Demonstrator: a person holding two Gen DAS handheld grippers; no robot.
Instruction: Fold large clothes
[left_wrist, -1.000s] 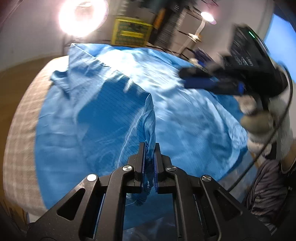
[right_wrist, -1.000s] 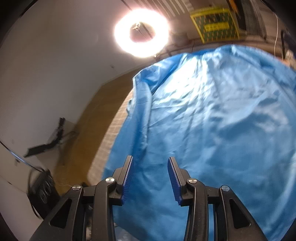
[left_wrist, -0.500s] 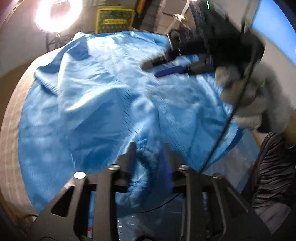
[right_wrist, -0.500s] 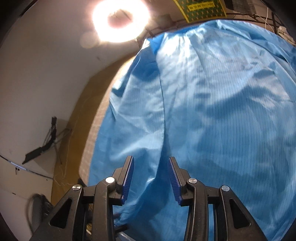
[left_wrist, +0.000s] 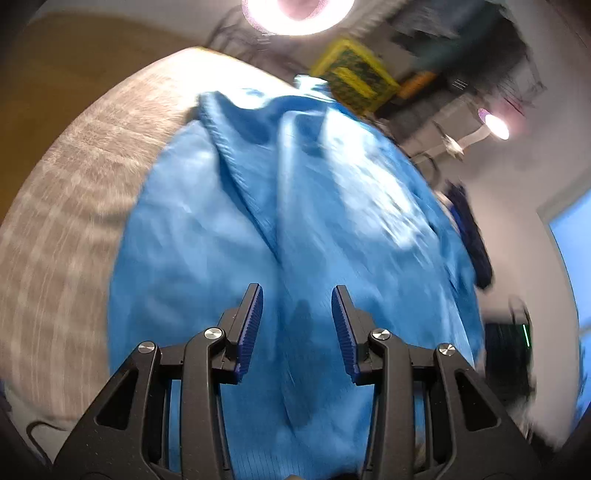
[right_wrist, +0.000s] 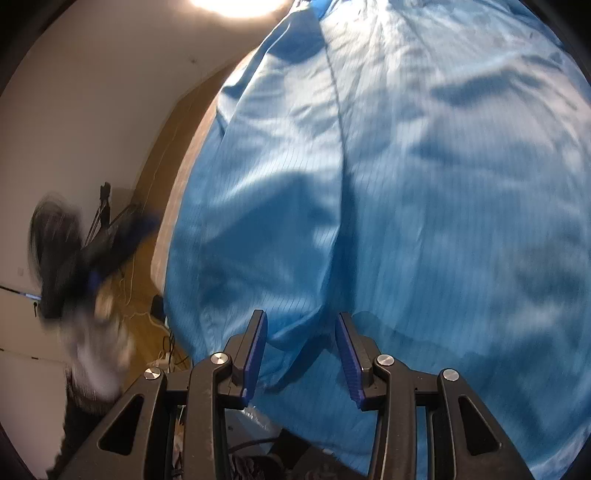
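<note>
Left wrist view first: your left gripper (left_wrist: 297, 328) stands spread with nothing pinched, its blue pads (left_wrist: 251, 332) apart above the blue garment (left_wrist: 332, 229). A second ago those same jaws were pressed together on a raised fold of that cloth; half a second ago they had parted with the bunched fabric loose between them, and now the fold lies dropped and flat. The view has also rolled, so the checked grey tablecloth (left_wrist: 74, 206) now fills the left side and the ring light (left_wrist: 295, 11) sits at the top edge. Your right gripper shows here only as a dark blur at the right edge, too smeared to read. Right wrist view: your right gripper (right_wrist: 301, 358) is spread as well, about as wide as before, and has come down closer to the garment (right_wrist: 424, 184); the near hem passes between its pads (right_wrist: 255, 358) without either pressing it. Only this view shows the long seam running up the cloth, the wooden floor (right_wrist: 162, 177) beside the table, and your left hand (right_wrist: 96, 332) in a pale glove, blurred, at the left.
</note>
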